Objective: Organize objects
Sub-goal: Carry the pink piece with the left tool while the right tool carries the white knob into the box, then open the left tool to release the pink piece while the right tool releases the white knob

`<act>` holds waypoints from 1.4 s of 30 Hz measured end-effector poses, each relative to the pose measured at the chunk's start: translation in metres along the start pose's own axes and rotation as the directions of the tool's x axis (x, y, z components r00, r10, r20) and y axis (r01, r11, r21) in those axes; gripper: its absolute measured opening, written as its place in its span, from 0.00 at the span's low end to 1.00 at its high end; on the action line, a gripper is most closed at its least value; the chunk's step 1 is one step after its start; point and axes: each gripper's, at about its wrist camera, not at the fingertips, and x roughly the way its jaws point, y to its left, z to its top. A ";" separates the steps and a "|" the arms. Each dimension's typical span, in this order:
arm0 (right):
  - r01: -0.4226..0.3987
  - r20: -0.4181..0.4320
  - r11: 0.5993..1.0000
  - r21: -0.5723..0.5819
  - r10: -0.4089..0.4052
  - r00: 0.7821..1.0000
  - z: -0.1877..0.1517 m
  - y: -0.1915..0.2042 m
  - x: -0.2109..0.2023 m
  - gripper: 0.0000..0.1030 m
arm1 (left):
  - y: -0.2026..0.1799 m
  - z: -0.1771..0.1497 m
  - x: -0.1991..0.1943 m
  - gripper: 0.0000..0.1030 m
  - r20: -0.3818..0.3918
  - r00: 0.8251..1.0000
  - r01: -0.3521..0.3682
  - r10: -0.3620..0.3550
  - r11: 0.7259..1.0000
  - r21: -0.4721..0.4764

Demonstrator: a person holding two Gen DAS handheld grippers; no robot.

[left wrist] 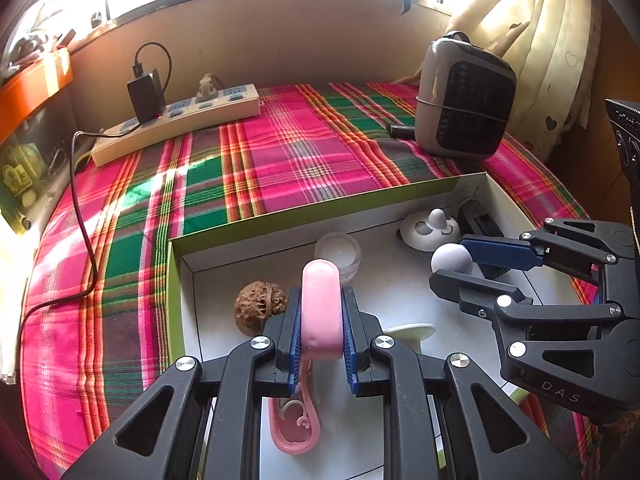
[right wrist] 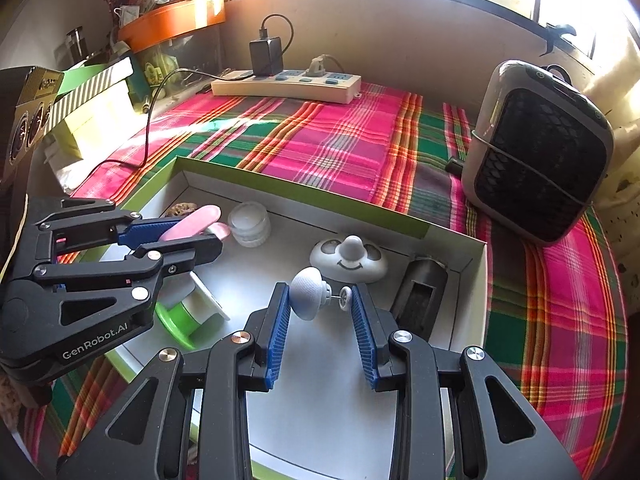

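Note:
My left gripper (left wrist: 321,322) is shut on a pink plastic piece (left wrist: 320,304), held above a white box with green sides (left wrist: 280,216). It shows from the side in the right wrist view (right wrist: 192,232). My right gripper (right wrist: 320,300) is shut on a small white mushroom-shaped knob (right wrist: 310,294) with a thin pin and disc, also over the box (right wrist: 360,208). In the box lie a walnut (left wrist: 260,306), a small clear jar (left wrist: 338,254), a white smiley-face dome (right wrist: 348,260), a dark rectangular item (right wrist: 420,292) and a green-and-white spool (right wrist: 188,316).
The box sits on a pink and green plaid cloth (left wrist: 280,148). A power strip (left wrist: 180,120) with a black charger lies at the back left. A grey heater (right wrist: 540,164) stands at the back right. A curtain (left wrist: 540,40) hangs on the right.

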 end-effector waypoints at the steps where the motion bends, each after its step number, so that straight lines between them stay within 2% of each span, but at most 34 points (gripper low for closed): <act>1: 0.000 0.000 1.000 0.000 0.000 1.000 0.000 0.000 0.000 0.32 | 0.000 0.000 0.001 0.16 -0.003 1.000 -0.001 0.001 1.000 -0.001; 28: 0.018 -0.019 1.000 -0.018 -0.019 1.000 0.002 0.003 0.010 0.32 | 0.003 0.000 0.007 0.16 -0.018 1.000 0.001 -0.001 1.000 -0.012; 42: 0.031 -0.016 0.999 -0.017 -0.031 0.999 0.002 0.002 0.007 0.32 | 0.003 -0.003 0.005 0.23 -0.022 1.000 -0.001 0.001 1.000 -0.014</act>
